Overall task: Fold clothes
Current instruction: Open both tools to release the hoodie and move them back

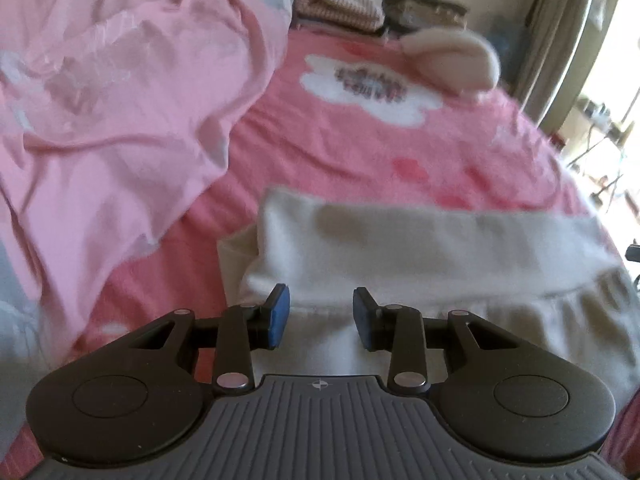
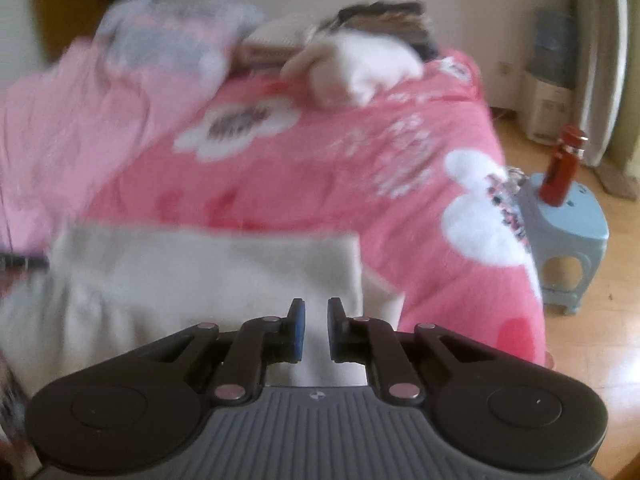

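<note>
A cream fleece garment [image 1: 420, 248] lies flat on the pink bed sheet [image 1: 360, 148], its far part folded back into a wide band. My left gripper [image 1: 320, 314] hovers open over the garment's near left part, with cloth showing between the blue pads. In the right wrist view the same garment [image 2: 200, 272] fills the lower left. My right gripper [image 2: 317, 328] sits over its right end near the bed's edge, the jaws a narrow gap apart with cream cloth seen through the gap. Whether the fingers touch the cloth is unclear from the blur.
A rumpled pink duvet [image 1: 120, 100] is heaped along the left of the bed. A beige and white bundle [image 2: 360, 64] and folded items lie at the far end. A blue stool [image 2: 568, 232] with a red object [image 2: 562, 168] stands on the wooden floor at right.
</note>
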A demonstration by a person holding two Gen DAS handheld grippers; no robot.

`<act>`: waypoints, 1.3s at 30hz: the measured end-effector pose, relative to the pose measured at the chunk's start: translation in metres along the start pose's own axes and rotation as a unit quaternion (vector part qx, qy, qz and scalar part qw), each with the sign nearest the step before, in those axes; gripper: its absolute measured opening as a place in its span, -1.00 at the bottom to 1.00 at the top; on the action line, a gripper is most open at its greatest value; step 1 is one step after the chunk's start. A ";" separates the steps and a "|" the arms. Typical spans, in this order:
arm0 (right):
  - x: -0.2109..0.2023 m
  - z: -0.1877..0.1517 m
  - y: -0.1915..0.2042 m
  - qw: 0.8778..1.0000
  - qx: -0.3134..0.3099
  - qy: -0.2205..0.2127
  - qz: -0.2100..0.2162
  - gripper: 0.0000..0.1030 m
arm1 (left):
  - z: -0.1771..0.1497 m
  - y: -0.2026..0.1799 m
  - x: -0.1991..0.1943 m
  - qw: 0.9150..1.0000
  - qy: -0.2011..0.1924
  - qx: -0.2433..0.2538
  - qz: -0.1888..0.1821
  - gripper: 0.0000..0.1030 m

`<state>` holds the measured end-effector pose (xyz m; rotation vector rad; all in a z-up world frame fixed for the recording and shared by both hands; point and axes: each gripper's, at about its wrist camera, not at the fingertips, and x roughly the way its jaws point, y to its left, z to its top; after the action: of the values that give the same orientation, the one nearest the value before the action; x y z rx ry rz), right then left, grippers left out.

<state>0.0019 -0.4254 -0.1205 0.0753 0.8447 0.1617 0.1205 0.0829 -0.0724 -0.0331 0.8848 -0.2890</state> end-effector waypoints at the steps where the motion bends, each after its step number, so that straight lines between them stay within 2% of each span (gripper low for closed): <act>1: 0.011 -0.006 0.001 1.000 -0.003 0.013 -0.006 -0.80 | -0.004 -0.001 0.005 1.000 -0.009 0.002 0.003 -0.32; 2: 0.022 -0.013 0.001 1.000 -0.004 0.024 -0.012 -0.84 | -0.007 -0.002 0.007 1.000 -0.021 0.008 0.007 -0.31; 3: 0.025 -0.017 -0.003 1.000 0.014 0.010 -0.004 -0.87 | -0.007 -0.004 0.008 1.000 -0.027 0.013 0.011 -0.31; 6: 0.014 -0.005 -0.017 0.997 0.075 0.013 0.008 -0.89 | -0.002 -0.005 -0.003 1.000 -0.021 0.012 0.015 -0.31; 9: -0.016 0.002 -0.014 0.999 0.053 -0.006 0.002 -0.86 | -0.006 -0.007 -0.024 0.999 -0.020 0.027 0.001 -0.31; 10: -0.024 0.001 -0.014 0.998 0.053 -0.004 0.016 -0.86 | -0.009 -0.008 -0.031 0.999 -0.018 0.034 -0.010 -0.29; 12: -0.021 -0.008 -0.011 0.999 0.043 0.017 0.019 -0.86 | -0.017 -0.012 -0.041 0.998 -0.011 0.047 -0.029 -0.23; 13: -0.020 -0.013 -0.009 0.999 0.037 0.028 0.020 -0.86 | -0.023 -0.014 -0.037 0.998 -0.004 0.050 -0.025 -0.21; 14: -0.005 -0.022 -0.008 0.998 0.029 0.053 -0.009 -0.87 | -0.028 -0.015 -0.032 0.999 0.002 0.050 -0.017 -0.20; 15: 0.008 -0.032 -0.010 0.997 0.029 0.060 -0.024 -0.90 | -0.033 -0.016 -0.026 0.999 0.007 0.049 -0.008 -0.20; 16: 0.010 -0.040 -0.014 0.998 0.045 0.044 -0.017 -0.90 | -0.038 -0.016 -0.021 0.999 0.013 0.049 0.000 -0.20; 19: -0.006 -0.031 -0.021 0.995 0.086 0.041 -0.011 -0.91 | -0.036 -0.014 -0.025 0.999 0.017 0.029 0.003 -0.20; 22: -0.036 -0.026 -0.016 0.998 0.062 0.021 -0.015 -0.88 | -0.047 -0.012 -0.029 0.999 0.017 0.036 0.006 -0.20; 23: -0.045 -0.026 -0.014 0.998 0.060 0.017 -0.003 -0.88 | -0.050 -0.011 -0.031 0.999 0.017 0.038 0.006 -0.20; 25: -0.048 -0.034 -0.008 0.999 0.048 0.022 0.004 -0.88 | -0.057 -0.010 -0.033 0.999 0.018 0.043 0.008 -0.20; 28: -0.011 -0.059 -0.003 0.997 0.032 0.068 -0.035 -0.91 | -0.068 -0.007 -0.037 0.999 0.018 0.049 0.011 -0.16; 29: -0.008 -0.064 -0.003 0.998 0.031 0.051 -0.032 -0.92 | -0.070 -0.005 -0.038 0.999 0.014 0.040 0.008 -0.14; 31: -0.019 -0.057 -0.001 0.997 0.029 0.054 -0.036 -0.92 | -0.067 -0.002 -0.046 1.000 0.014 0.022 0.007 -0.15; 33: -0.030 -0.050 0.000 0.997 0.026 0.057 -0.039 -0.89 | -0.065 -0.004 -0.061 1.000 0.008 0.027 0.008 -0.15; 36: -0.058 -0.049 0.004 0.999 0.017 0.039 -0.001 -0.89 | -0.072 -0.007 -0.079 0.999 0.012 0.042 -0.002 -0.15; 38: -0.065 -0.059 0.012 0.999 0.001 0.043 0.030 -0.89 | -0.081 -0.008 -0.077 0.999 0.020 0.045 -0.002 -0.15; 39: -0.058 -0.068 0.018 0.998 -0.014 0.061 0.021 -0.89 | -0.086 -0.007 -0.071 0.999 0.023 0.041 0.001 -0.15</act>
<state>-0.0888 -0.4177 -0.1206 0.0577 0.9625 0.2190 0.0103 0.1031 -0.0723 0.0508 0.9184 -0.3241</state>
